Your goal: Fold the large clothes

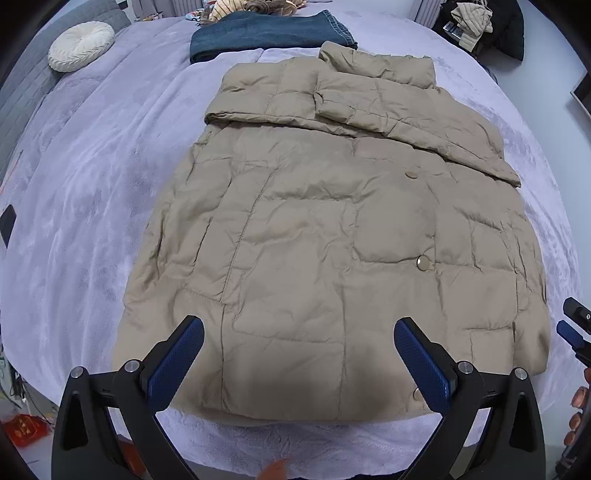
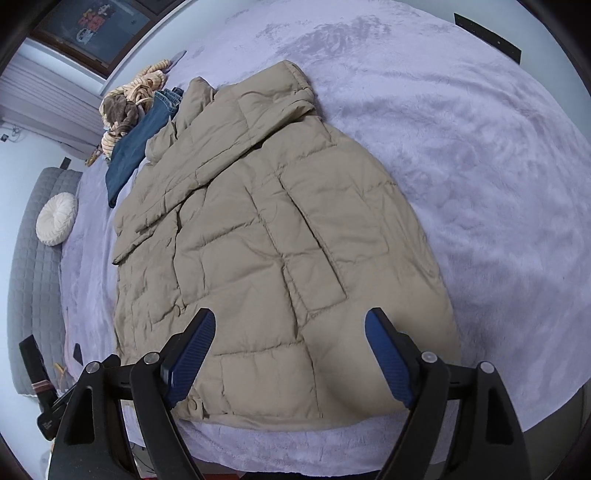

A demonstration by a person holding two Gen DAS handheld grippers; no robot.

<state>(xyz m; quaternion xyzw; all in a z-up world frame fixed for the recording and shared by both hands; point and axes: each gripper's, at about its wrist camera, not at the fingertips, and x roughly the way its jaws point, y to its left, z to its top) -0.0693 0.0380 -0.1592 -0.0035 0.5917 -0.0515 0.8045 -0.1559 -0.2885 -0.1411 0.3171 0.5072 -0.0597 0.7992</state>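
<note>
A beige quilted puffer jacket [image 1: 314, 221] [image 2: 258, 240] lies flat on the lavender fleece bed cover [image 1: 92, 221] [image 2: 480, 166]. Its hem is nearest me, and its sleeves are folded across the chest below the collar. My left gripper [image 1: 299, 323] hangs open over the left half of the hem, with nothing between its blue pads [image 1: 177, 365]. Over the right half of the hem my right gripper [image 2: 291, 314] also stands open, pads clear of the fabric. The right gripper's tip [image 1: 576, 325] shows at the right edge of the left wrist view, held by a hand [image 1: 578, 406].
Folded blue jeans [image 1: 266, 33] [image 2: 136, 147] lie beyond the collar, with striped plush toys [image 2: 129, 103] behind them. A round white cushion [image 1: 81, 46] [image 2: 57, 218] sits at the far left. The bed's near edge [image 1: 295, 443] runs just below the hem. Clothes [image 1: 476, 22] are piled off the far right corner.
</note>
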